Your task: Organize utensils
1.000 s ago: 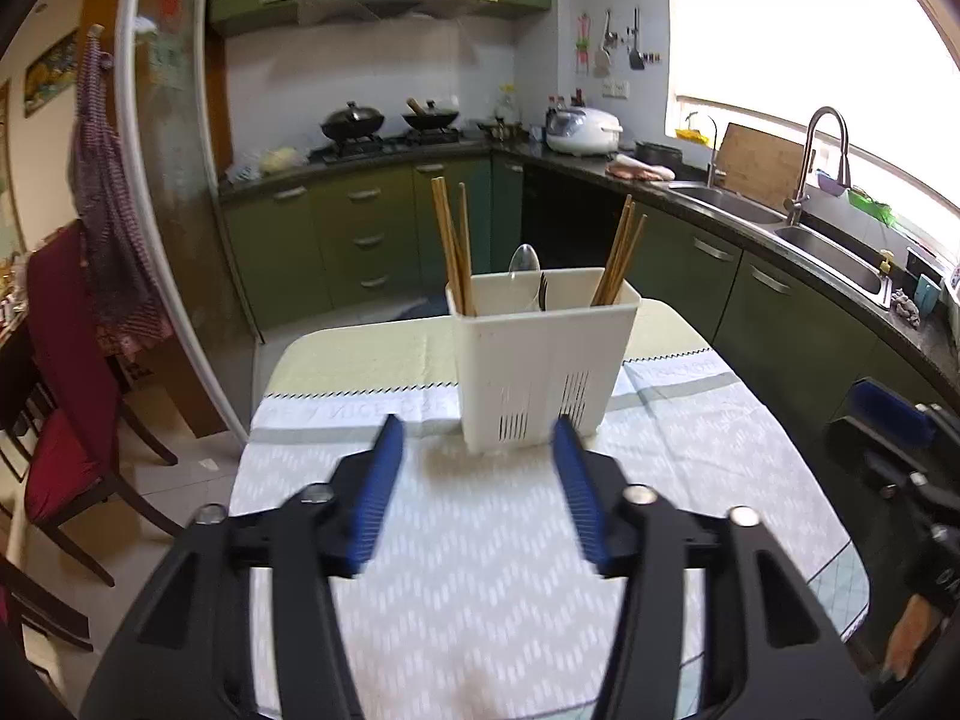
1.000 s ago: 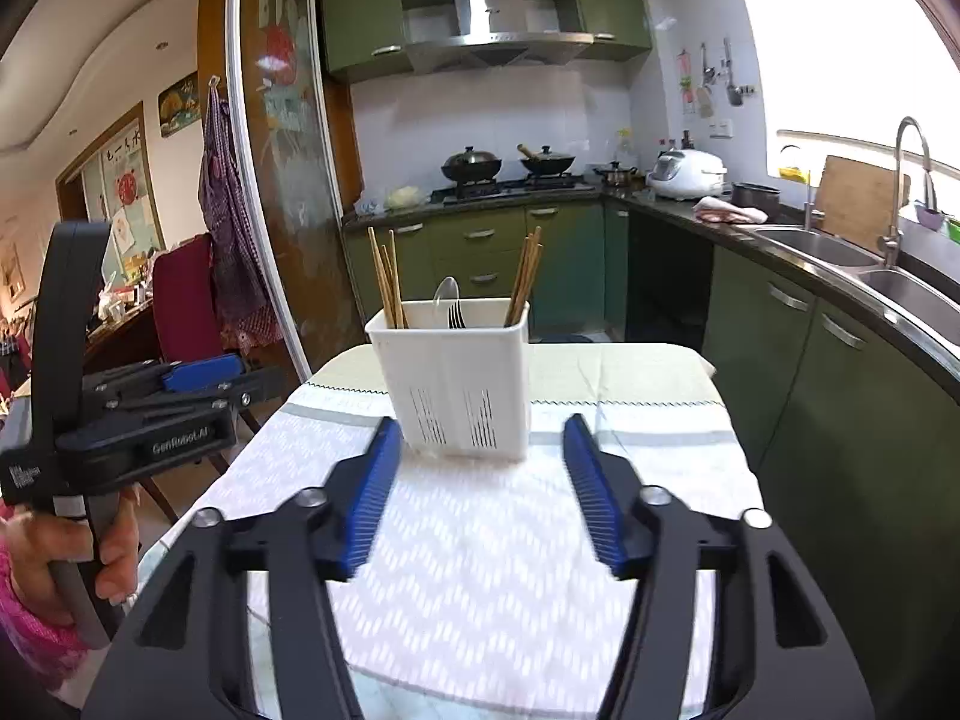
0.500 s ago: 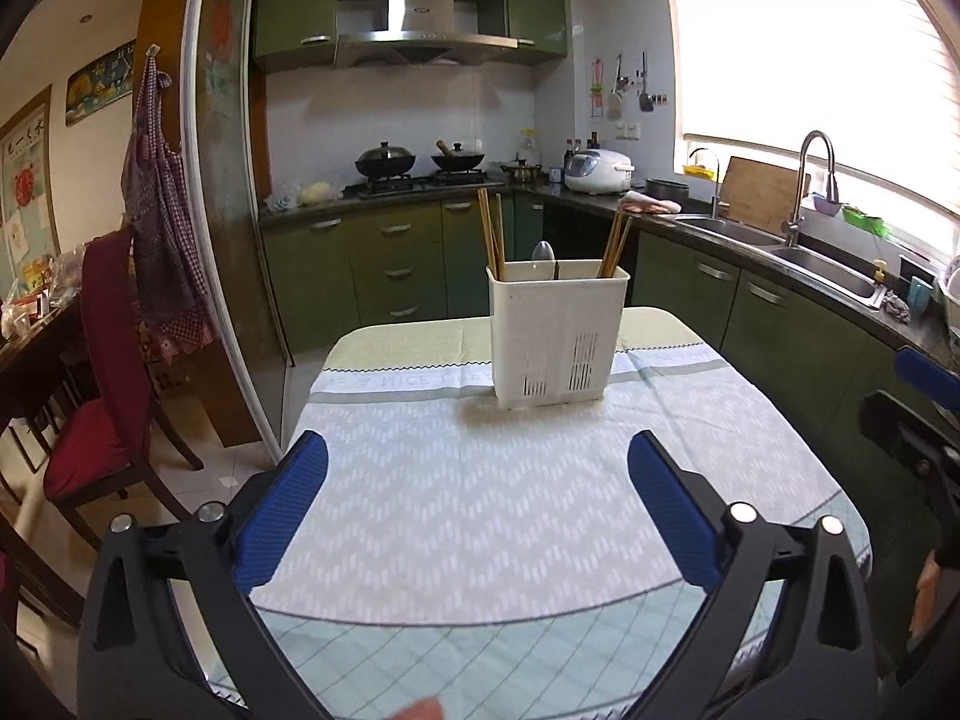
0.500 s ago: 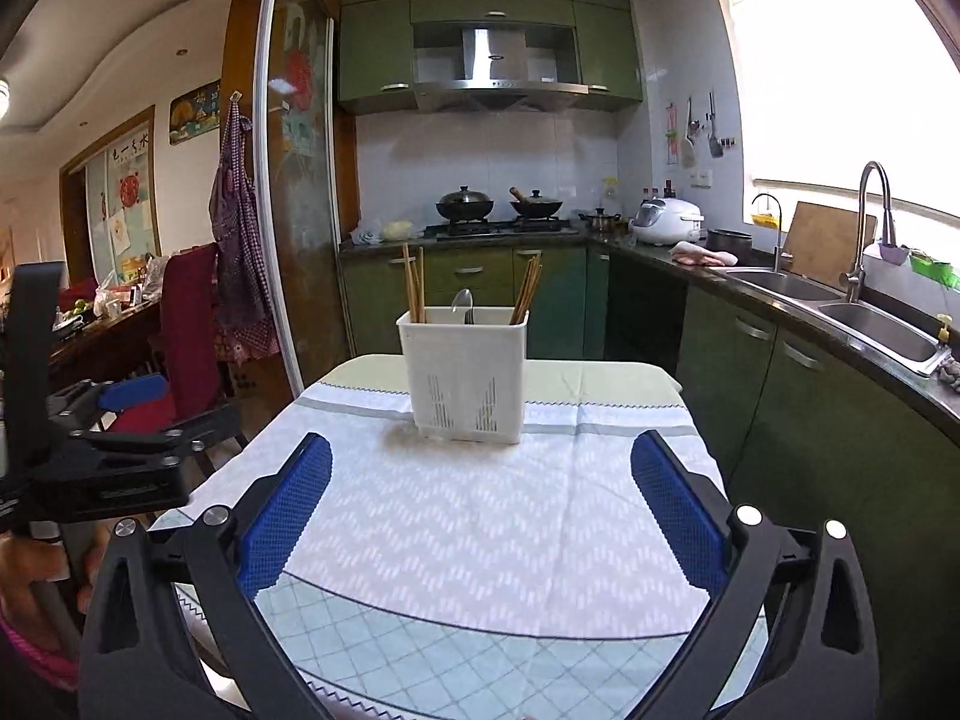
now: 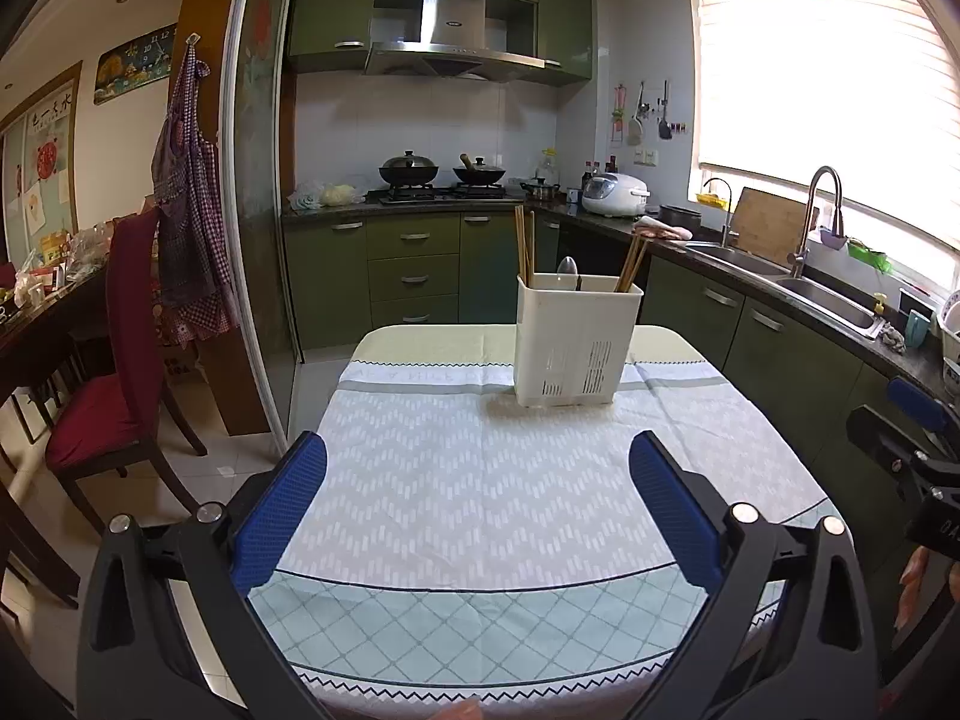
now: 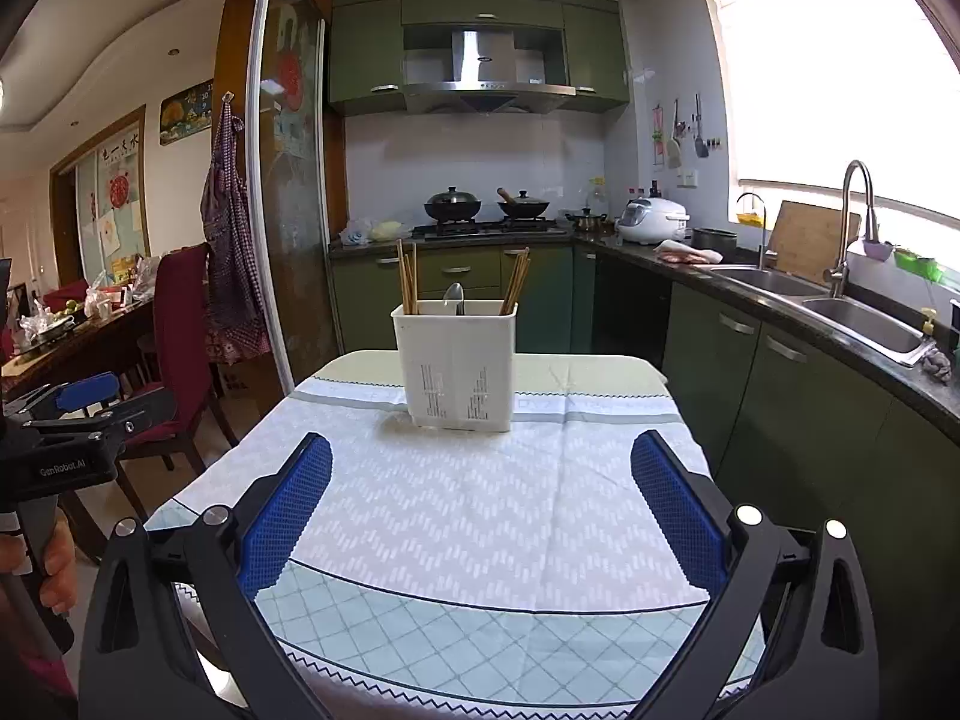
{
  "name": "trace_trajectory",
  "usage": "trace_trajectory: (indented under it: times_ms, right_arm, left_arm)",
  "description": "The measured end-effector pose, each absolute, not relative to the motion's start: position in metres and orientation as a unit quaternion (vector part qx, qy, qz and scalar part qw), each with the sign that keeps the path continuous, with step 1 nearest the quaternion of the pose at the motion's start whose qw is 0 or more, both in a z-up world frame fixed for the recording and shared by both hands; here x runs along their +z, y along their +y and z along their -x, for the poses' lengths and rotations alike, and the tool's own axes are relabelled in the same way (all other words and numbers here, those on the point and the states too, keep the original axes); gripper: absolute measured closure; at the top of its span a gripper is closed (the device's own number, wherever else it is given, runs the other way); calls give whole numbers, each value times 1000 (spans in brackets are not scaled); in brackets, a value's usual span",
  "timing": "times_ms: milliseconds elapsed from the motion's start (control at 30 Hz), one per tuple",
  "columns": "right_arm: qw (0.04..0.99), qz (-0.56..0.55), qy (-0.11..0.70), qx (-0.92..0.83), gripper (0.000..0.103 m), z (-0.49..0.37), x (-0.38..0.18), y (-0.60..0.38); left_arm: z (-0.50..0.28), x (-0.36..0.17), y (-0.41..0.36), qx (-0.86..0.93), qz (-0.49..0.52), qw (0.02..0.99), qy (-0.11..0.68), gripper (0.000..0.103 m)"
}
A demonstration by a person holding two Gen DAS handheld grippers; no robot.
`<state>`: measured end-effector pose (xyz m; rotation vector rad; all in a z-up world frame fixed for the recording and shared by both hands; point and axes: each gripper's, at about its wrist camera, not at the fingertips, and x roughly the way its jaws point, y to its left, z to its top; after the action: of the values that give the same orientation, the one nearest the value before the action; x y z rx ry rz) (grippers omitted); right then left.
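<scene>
A white plastic utensil holder stands upright at the far end of the cloth-covered table. Wooden chopsticks rise from its left compartment, and more chopsticks lean out of its right one. A spoon pokes up in the middle. My left gripper hangs open over the near half of the table, well short of the holder, nothing between its blue pads. My right gripper is open too, equally far back and empty.
Each view catches the other gripper at its edge, the right one and the left one with a hand on its handle. Red chairs stand left of the table. Green cabinets and a sink counter run along the right.
Both grippers have pulled back from the holder toward the near table edge, and their jaws have spread from about half open to wide open. The holder has stayed put.
</scene>
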<state>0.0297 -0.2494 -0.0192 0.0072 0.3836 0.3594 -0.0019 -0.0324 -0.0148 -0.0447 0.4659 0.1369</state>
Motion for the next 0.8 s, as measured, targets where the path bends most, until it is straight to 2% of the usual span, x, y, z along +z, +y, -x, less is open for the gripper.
trace_trajectory:
  times_ms: [800]
  right_arm:
    - [968, 3, 189, 168, 5, -28, -10, -250]
  left_arm:
    - [-1, -20, -36, 69, 19, 967, 245, 7]
